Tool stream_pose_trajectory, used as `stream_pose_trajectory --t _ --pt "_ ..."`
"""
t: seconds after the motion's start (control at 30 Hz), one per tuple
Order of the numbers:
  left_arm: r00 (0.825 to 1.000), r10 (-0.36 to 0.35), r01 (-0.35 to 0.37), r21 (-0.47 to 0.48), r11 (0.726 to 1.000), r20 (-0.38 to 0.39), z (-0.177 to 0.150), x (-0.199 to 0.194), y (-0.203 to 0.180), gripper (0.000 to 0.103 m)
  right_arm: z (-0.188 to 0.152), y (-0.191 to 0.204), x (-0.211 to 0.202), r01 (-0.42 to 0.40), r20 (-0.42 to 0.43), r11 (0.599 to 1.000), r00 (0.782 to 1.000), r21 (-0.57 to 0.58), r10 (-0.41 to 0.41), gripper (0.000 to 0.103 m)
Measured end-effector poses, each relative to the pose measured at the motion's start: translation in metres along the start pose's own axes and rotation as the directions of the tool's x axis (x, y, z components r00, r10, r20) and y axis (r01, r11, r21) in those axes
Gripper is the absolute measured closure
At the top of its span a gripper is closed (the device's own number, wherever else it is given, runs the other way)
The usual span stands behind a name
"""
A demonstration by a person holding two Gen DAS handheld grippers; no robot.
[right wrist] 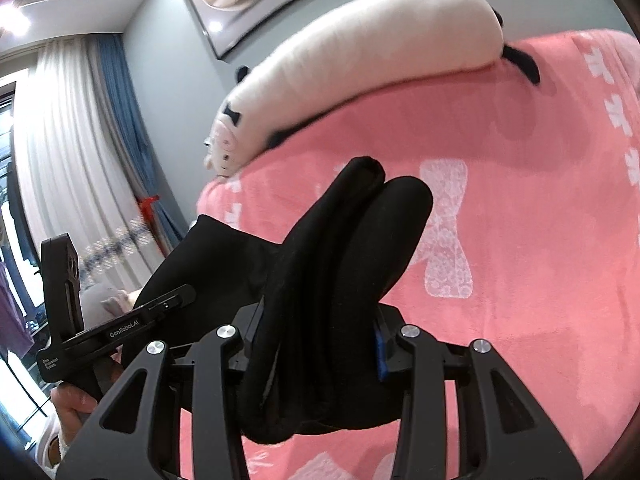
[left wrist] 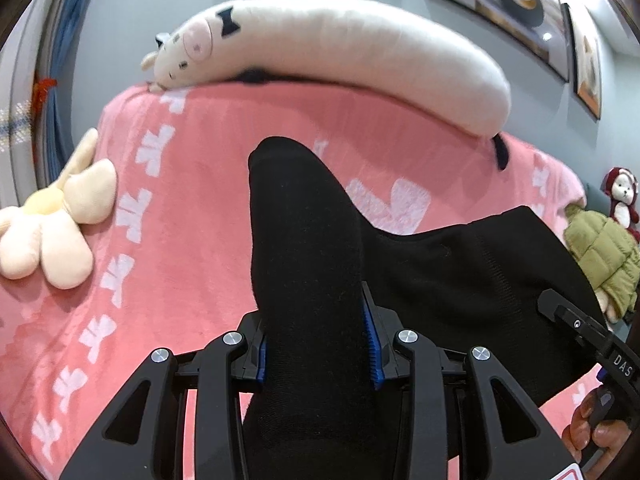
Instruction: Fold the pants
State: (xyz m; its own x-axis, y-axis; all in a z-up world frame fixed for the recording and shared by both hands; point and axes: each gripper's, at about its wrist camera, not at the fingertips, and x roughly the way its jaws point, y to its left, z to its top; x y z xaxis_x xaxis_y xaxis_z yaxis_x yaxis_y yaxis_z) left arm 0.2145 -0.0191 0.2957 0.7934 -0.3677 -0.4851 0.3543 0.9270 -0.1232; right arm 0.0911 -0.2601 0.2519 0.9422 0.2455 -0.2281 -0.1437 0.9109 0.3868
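One pair of black pants (left wrist: 304, 240), two grippers, the left (left wrist: 318, 344) and the right (right wrist: 316, 340) (each clamped on the fabric). One pink blanket (left wrist: 192, 184), one long white plush (left wrist: 340, 44), one flower cushion (left wrist: 52, 232), one small bear toy (left wrist: 622, 196), three framed pictures (left wrist: 500, 8).

Right tongs (right wrist: 316, 344) clamping bunched black pants (right wrist: 344, 264), above pink blanket (right wrist: 540, 220), long white plush (right wrist: 360, 60) behind

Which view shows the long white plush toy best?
The left wrist view: the plush toy lies whole along the far edge of the pink blanket, its face sharp. The right wrist view shows it tilted and blurred.
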Motion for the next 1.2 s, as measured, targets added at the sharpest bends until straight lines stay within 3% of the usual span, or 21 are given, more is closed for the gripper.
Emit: stream_pose_trajectory --t 0.17,0.23,0.27,0.3,0.37,0.4,0.47,0.57,0.6,0.67,0.73,0.77,0.8,0.87,0.9,1.0,1.03,1.1,1.13,1.17,1.2 --pt "0.997 0.011 -0.012 -0.012 1.0 -0.077 -0.022 0.085 0.009 0.065 -0.027 -0.053 0.059 0.049 -0.049 0.997 0.998 0.065 -0.046 0.056" --pt "0.987 0.044 -0.049 -0.033 0.998 -0.155 -0.046 0.136 0.018 0.051 -0.052 -0.09 0.094 0.109 -0.129 0.989 0.987 0.096 -0.096 0.038" --pt "0.979 0.072 -0.081 -0.036 0.996 -0.191 -0.06 0.158 0.023 0.048 -0.071 -0.114 0.111 0.187 -0.183 0.977 0.969 0.104 -0.166 0.034" --pt "0.96 0.15 -0.155 -0.005 0.988 -0.236 -0.082 0.185 0.029 0.046 -0.091 -0.141 0.124 0.294 -0.239 0.949 0.935 0.11 -0.262 0.034" --pt "0.912 0.254 -0.246 0.065 0.967 -0.322 -0.111 0.209 0.038 0.047 -0.113 -0.175 0.126 0.413 -0.307 0.901 0.882 0.136 -0.358 0.044" --pt "0.907 0.245 -0.241 0.054 0.969 -0.344 -0.119 0.21 0.045 0.047 -0.117 -0.187 0.114 0.39 -0.293 0.898 0.9 0.203 -0.324 0.044" --pt "0.919 0.208 -0.224 -0.01 0.974 -0.336 -0.123 0.2 0.057 0.047 -0.108 -0.185 0.102 0.319 -0.26 0.923 0.93 0.215 -0.261 0.044" --pt "0.936 0.186 -0.206 -0.037 0.978 -0.298 -0.108 0.196 0.056 0.044 -0.085 -0.165 0.122 0.282 -0.279 0.955 0.928 0.095 -0.246 0.034" --pt "0.941 0.18 -0.199 -0.041 0.979 -0.287 -0.101 0.197 0.054 0.038 -0.077 -0.16 0.14 0.268 -0.285 0.962 0.927 0.046 -0.244 0.031" --pt "0.942 0.183 -0.199 -0.028 0.98 -0.28 -0.092 0.205 0.044 0.036 -0.072 -0.161 0.175 0.262 -0.324 0.965 0.912 -0.008 -0.25 0.029" --pt "0.937 0.187 -0.198 -0.008 0.98 -0.296 -0.092 0.216 0.037 0.036 -0.082 -0.174 0.215 0.283 -0.425 0.959 0.867 -0.005 -0.258 0.03" --pt "0.935 0.188 -0.198 -0.005 0.98 -0.3 -0.092 0.218 0.035 0.036 -0.085 -0.177 0.226 0.283 -0.445 0.959 0.859 0.003 -0.253 0.031" --pt "0.931 0.195 -0.205 0.001 0.979 -0.31 -0.094 0.22 0.034 0.036 -0.093 -0.181 0.239 0.289 -0.47 0.957 0.845 -0.001 -0.255 0.049" --pt "0.926 0.198 -0.206 0.008 0.978 -0.321 -0.096 0.224 0.033 0.036 -0.102 -0.183 0.251 0.32 -0.494 0.945 0.813 -0.064 -0.308 0.095" --pt "0.924 0.199 -0.207 0.011 0.978 -0.325 -0.097 0.226 0.035 0.036 -0.1 -0.18 0.249 0.32 -0.483 0.943 0.813 -0.093 -0.324 0.097" --pt "0.921 0.209 -0.214 0.022 0.977 -0.328 -0.101 0.23 0.037 0.036 -0.073 -0.172 0.221 0.286 -0.376 0.957 0.883 -0.04 -0.28 0.099" --pt "0.92 0.215 -0.219 0.024 0.975 -0.327 -0.103 0.23 0.037 0.036 -0.069 -0.17 0.217 0.3 -0.342 0.952 0.89 -0.063 -0.303 0.098" --pt "0.916 0.22 -0.225 0.027 0.974 -0.335 -0.107 0.235 0.037 0.036 -0.081 -0.181 0.234 0.351 -0.402 0.925 0.834 -0.143 -0.378 0.091" --pt "0.913 0.22 -0.225 0.025 0.974 -0.343 -0.109 0.237 0.037 0.036 -0.092 -0.191 0.247 0.362 -0.478 0.918 0.785 -0.16 -0.393 0.09" --pt "0.912 0.22 -0.226 0.022 0.974 -0.347 -0.11 0.238 0.036 0.036 -0.098 -0.196 0.247 0.372 -0.496 0.915 0.772 -0.153 -0.397 0.089" --pt "0.911 0.217 -0.224 0.021 0.974 -0.35 -0.112 0.238 0.036 0.036 -0.095 -0.19 0.234 0.37 -0.459 0.92 0.8 -0.127 -0.385 0.089"
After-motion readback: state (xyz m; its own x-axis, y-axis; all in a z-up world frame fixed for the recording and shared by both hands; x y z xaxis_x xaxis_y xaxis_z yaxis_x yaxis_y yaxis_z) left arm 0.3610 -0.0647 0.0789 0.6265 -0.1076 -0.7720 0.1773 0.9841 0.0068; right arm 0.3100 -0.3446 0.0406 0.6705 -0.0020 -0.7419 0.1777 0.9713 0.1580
